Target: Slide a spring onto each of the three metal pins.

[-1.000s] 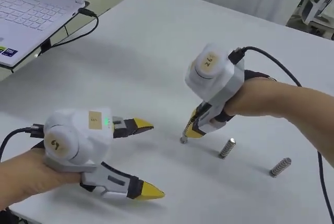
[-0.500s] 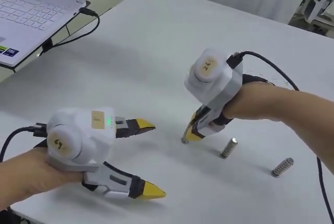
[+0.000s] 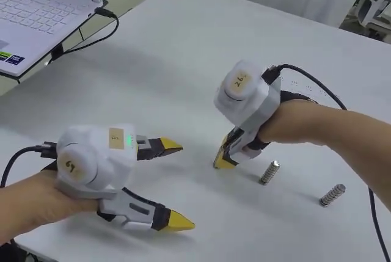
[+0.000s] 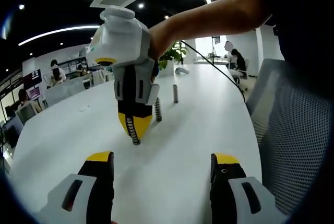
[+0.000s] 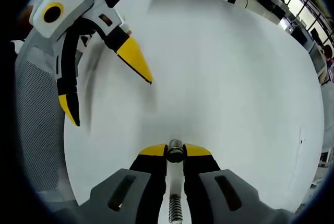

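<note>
My right gripper (image 3: 223,161) points down at the white table (image 3: 183,60), shut on a metal pin (image 5: 175,152) with a spring (image 4: 133,130) coiled around it. The pin's lower end rests at the table surface. Two more pins wearing springs lie to its right, a nearer sprung pin (image 3: 269,172) and a farther sprung pin (image 3: 332,195). My left gripper (image 3: 177,184) rests low at the front left, open, with nothing between its yellow tips. It faces the right gripper from a short distance.
An open laptop (image 3: 43,11) sits at the table's far left corner with a black cable (image 3: 91,39) running from it. A black cable (image 3: 317,85) trails from the right gripper over the person's forearm. Office chairs and desks stand beyond the table's far edge.
The right gripper has tipped slightly, and its yellow tips now cover the pin's lower end that showed before. The left gripper and the two loose sprung pins stay put.
</note>
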